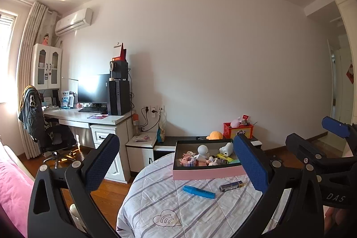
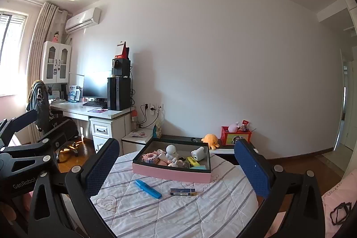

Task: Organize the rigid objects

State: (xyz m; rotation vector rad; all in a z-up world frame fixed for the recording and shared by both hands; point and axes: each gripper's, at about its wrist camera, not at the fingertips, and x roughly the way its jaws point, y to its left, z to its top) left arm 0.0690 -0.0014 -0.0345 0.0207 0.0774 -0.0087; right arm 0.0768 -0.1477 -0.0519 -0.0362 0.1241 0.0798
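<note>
While the left tool (image 1: 176, 168) stands wide open with nothing between its blue pads, the left wrist view looks over a round table (image 1: 156, 204) under a striped white quilt. The landmark is the pink box (image 1: 207, 172) at the table's far side. Inside it lie small figurines, among them a white figure (image 1: 202, 151), a white toy (image 1: 226, 148) right of that, pink pieces (image 1: 187, 160) at the box's left end, and a yellow item (image 1: 224, 157). In front of the box, on the quilt and apart from it, lies a blue marker (image 1: 199, 191). Just right of the marker sits a small dark pack (image 1: 231, 186), near the box's right front corner. Behind the box an orange plush (image 1: 214, 135) and a red crate (image 1: 238, 130) rest on a low cabinet. The right tool (image 1: 312, 137) shows at the right edge, its pads spread apart.

In the right wrist view, the right tool (image 2: 176, 168) also gapes wide and holds nothing. The box (image 2: 171, 173) sits ahead at the table's (image 2: 178, 215) far side. The marker (image 2: 148, 189) lies in front of the box's left half, angled, and the pack (image 2: 182, 191) lies in front of its middle, just right of the marker; neither touches the box. The plush (image 2: 210, 141) and crate (image 2: 235, 136) stand behind the box to its right. Part of the left tool's black frame (image 2: 26, 153) shows at the left edge.
</note>
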